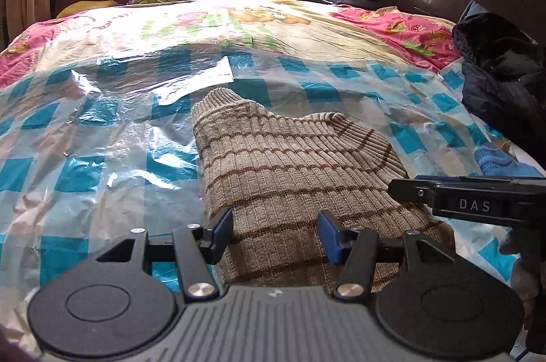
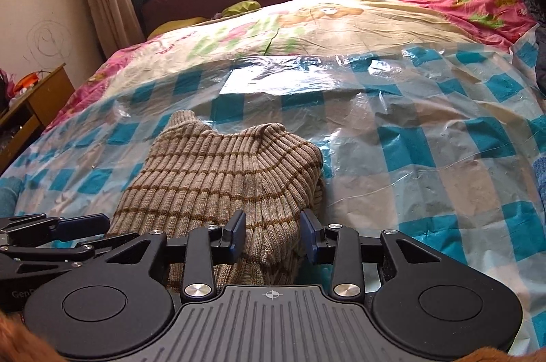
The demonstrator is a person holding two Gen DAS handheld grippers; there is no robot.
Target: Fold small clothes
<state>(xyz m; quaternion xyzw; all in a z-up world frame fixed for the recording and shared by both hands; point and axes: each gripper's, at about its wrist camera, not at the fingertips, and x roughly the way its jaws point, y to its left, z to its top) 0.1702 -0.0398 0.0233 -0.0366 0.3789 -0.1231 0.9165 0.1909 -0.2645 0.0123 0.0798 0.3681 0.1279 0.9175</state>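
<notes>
Main risk: the beige ribbed knit sweater with thin brown stripes (image 2: 218,177) sits on a glossy clear plastic sheet printed with teal checks (image 1: 85,130), so I'd expect it to slide instead of creasing if either claw drags it, and the bundle would skew or reopen. Second risk: the right gripper (image 2: 273,235) has its blue pads apart with a raised ridge of knit between them, near edge of the sweater; pads look just clear of the fabric or barely brushing it, can't tell which side touches. If it pulls back while a rib is snagged on a pad, the fold lifts with it. Third: the left gripper (image 1: 274,234) is also apart, jaws straddling the near hem over the sweater's left portion, nothing clamped; closing from here would likely take only the top layer and peel it off the layer below. Both tools are close together at the same near edge, the left one's fingers showing just beside the right one in the right wrist view, so a collision is possible on any inward move. Sweater lies mid-sheet on the bed, collar end away from the claws, already doubled into a compact lump; a black padded jacket (image 1: 501,72) sits well apart at the far right
</notes>
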